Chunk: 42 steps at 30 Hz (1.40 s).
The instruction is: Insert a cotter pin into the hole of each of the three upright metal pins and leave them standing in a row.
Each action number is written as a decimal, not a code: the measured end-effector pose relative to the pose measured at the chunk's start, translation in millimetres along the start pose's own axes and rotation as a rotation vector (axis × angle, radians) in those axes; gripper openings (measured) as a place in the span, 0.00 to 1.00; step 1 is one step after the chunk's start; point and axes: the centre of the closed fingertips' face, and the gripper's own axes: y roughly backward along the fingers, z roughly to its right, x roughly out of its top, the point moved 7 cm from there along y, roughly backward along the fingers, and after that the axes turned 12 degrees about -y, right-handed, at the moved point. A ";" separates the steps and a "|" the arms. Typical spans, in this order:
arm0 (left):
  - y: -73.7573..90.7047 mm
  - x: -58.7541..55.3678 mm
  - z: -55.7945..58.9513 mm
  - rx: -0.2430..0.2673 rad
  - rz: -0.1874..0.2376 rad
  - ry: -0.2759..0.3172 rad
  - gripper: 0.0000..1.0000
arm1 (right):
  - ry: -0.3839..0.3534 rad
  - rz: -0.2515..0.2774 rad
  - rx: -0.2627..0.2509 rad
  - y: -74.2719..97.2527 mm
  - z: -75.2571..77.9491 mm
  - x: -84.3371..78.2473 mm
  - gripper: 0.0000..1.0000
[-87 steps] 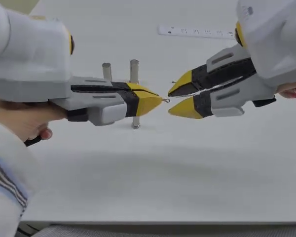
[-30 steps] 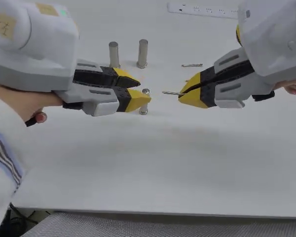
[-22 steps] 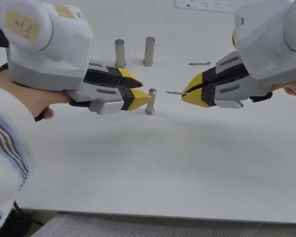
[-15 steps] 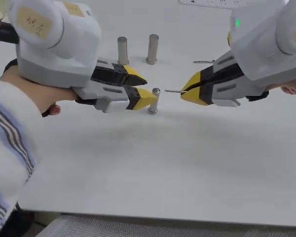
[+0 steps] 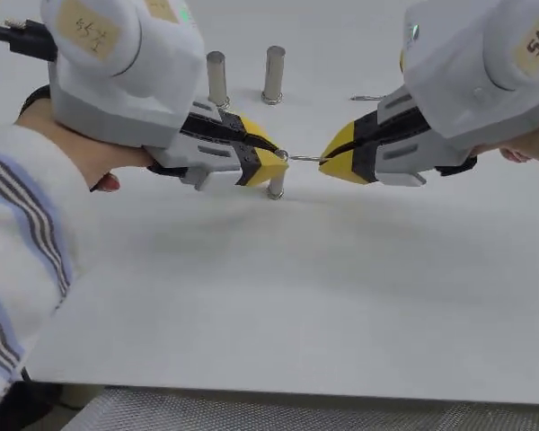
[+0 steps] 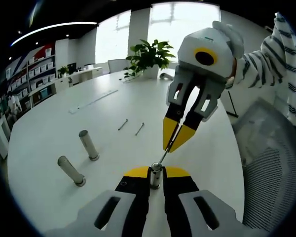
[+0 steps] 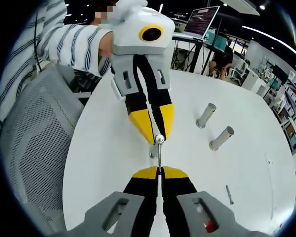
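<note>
The near metal pin [image 5: 275, 187] stands upright with my left gripper [image 5: 277, 158] shut on its upper part; it sits between the yellow pads [image 6: 156, 175]. My right gripper [image 5: 326, 162] is shut on a thin cotter pin [image 5: 304, 159] held level, its tip touching the pin's head [image 7: 159, 139]. In the right gripper view the cotter pin [image 7: 159, 157] runs straight from my right gripper [image 7: 159, 172] to that head. Whether it has entered the hole I cannot tell. Two more metal pins [image 5: 216, 76] [image 5: 274, 74] stand upright behind.
A loose cotter pin [image 5: 366, 97] lies on the white table [image 5: 341, 287] behind the right gripper; two such pins [image 6: 122, 124] [image 6: 139, 129] lie in the left gripper view. A power strip [image 6: 91, 101] lies farther back. The table's front edge runs near me.
The left gripper slid forward and shut on the near metal pin. The right gripper brought the cotter pin leftward until its tip met the pin's head. The head camera shifted.
</note>
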 end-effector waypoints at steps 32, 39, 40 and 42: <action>2.1 -3.9 -1.2 0.007 -0.027 -0.001 0.05 | 0.028 0.012 0.031 -24.6 -7.0 19.5 0.00; 0.7 -5.7 -1.9 0.014 -0.028 -0.006 0.05 | -0.003 0.040 0.016 -18.2 -6.5 14.7 0.13; 0.5 -5.8 -2.1 0.014 -0.028 -0.006 0.05 | -0.002 0.033 0.015 -16.2 -6.5 12.9 0.13; 0.4 -6.2 -2.8 0.010 -0.028 -0.005 0.05 | -0.004 0.029 0.011 -13.7 -6.7 12.1 0.12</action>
